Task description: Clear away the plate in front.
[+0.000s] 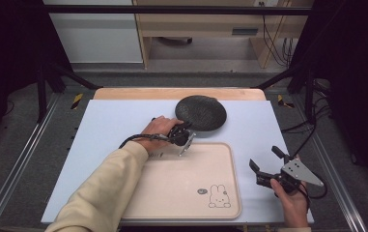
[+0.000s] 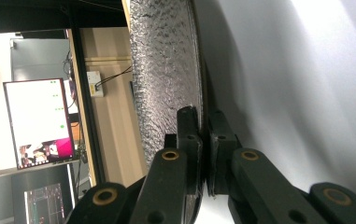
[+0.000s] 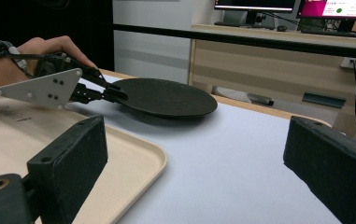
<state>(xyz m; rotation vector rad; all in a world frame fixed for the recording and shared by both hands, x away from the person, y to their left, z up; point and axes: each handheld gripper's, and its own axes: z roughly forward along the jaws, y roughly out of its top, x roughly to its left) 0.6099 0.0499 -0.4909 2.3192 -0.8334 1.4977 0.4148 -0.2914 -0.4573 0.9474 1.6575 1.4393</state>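
Observation:
A round black textured plate (image 1: pixel 202 112) lies on the pale blue mat near the table's far edge. My left gripper (image 1: pixel 179 131) is shut on the plate's near-left rim, turned on its side. In the left gripper view the jaws pinch the plate (image 2: pixel 166 70) edge between the pads (image 2: pixel 188 135). The right gripper view shows the plate (image 3: pixel 166 97) slightly lifted at the held side, with the left gripper (image 3: pixel 115 95) clamped on it. My right gripper (image 1: pixel 264 166) rests open at the front right, beside the tray, with nothing between its fingers (image 3: pixel 73 154).
A beige tray (image 1: pixel 191 181) with a rabbit drawing (image 1: pixel 219 196) lies at the front centre of the blue mat (image 1: pixel 109 125). The wooden table edge (image 1: pixel 172 93) runs behind the plate. Black frame posts stand at both sides, with cables on the floor at right.

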